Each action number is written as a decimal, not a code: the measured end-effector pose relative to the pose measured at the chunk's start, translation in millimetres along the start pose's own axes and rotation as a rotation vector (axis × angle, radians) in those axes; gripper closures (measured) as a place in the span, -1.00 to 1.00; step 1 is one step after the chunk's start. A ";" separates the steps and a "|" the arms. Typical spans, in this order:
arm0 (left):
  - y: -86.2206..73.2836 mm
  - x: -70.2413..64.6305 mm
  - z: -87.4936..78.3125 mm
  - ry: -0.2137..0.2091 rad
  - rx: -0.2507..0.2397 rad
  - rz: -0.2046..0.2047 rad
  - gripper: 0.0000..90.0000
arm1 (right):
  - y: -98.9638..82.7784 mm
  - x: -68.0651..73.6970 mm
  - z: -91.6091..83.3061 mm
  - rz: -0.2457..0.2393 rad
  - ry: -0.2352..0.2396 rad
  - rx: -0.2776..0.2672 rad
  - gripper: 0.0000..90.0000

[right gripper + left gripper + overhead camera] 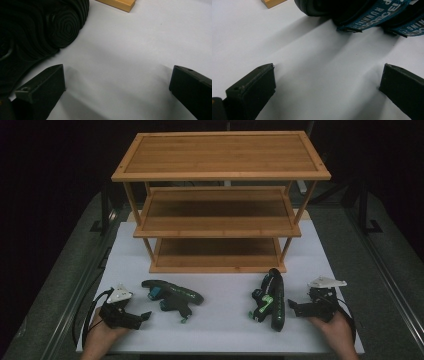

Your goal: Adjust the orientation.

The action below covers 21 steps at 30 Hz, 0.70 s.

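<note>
**Desk:** What can't you make out from where you sit?

**Me:** In the left gripper view the black sandal with teal lettered straps [372, 15] is cut off by the top edge; I get part of its sole and two straps, and I can read only part of the lettering. In the right gripper view the black sandal with green trim [37, 30] shows me just its ridged tread, dark and running off the left edge. A corner of the three-tier bamboo shelf rack [220, 170] pokes into both gripper views. The lowest tier sits in shadow.

**Desk:** Where do the sandals lie, and which way?

**Me:** Both on the white table mat [220, 330], in front of the rack and apart from it. From the high view, the left one [172, 297] lies with its long axis nearly across the table, tilted slightly. Toe and heel I cannot tell apart. The right one [270, 300] rests on its side, long axis running front to back, one end towards the rack.

**Desk:** Grippers?

**Me:** My left gripper [145, 316] sits near the mat's front left, jaws spread wide, nothing between them, aimed at the left sandal. My right gripper [291, 306] is just beside the right sandal, jaws equally wide, holding nothing.
</note>
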<state>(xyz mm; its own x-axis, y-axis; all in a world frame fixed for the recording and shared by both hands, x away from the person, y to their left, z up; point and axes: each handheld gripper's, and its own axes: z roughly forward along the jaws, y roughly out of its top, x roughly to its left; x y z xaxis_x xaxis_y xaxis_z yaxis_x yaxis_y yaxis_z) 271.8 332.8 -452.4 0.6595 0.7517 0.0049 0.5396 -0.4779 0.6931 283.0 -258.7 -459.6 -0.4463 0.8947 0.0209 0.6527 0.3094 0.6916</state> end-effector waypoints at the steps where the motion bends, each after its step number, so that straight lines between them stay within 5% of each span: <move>1: 0.0 0.0 -0.1 0.000 0.001 0.000 -1.00 | 0.0 0.0 0.0 0.000 0.000 0.000 -1.00; 18: 0.0 -1.7 -1.6 0.002 -0.005 0.015 -1.00 | 0.0 -0.2 0.0 0.003 0.003 -0.001 -1.00; 21: -2.0 -6.6 -6.8 -0.023 -0.023 0.021 -0.84 | 0.0 -0.1 -0.1 0.003 0.002 0.000 -1.00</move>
<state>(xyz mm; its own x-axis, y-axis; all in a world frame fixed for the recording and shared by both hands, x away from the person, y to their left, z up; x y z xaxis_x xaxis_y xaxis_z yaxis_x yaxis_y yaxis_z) 262.8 331.8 -448.9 0.6827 0.7307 0.0035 0.5131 -0.4828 0.7096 283.0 -258.8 -459.5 -0.4459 0.8947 0.0242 0.6537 0.3071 0.6916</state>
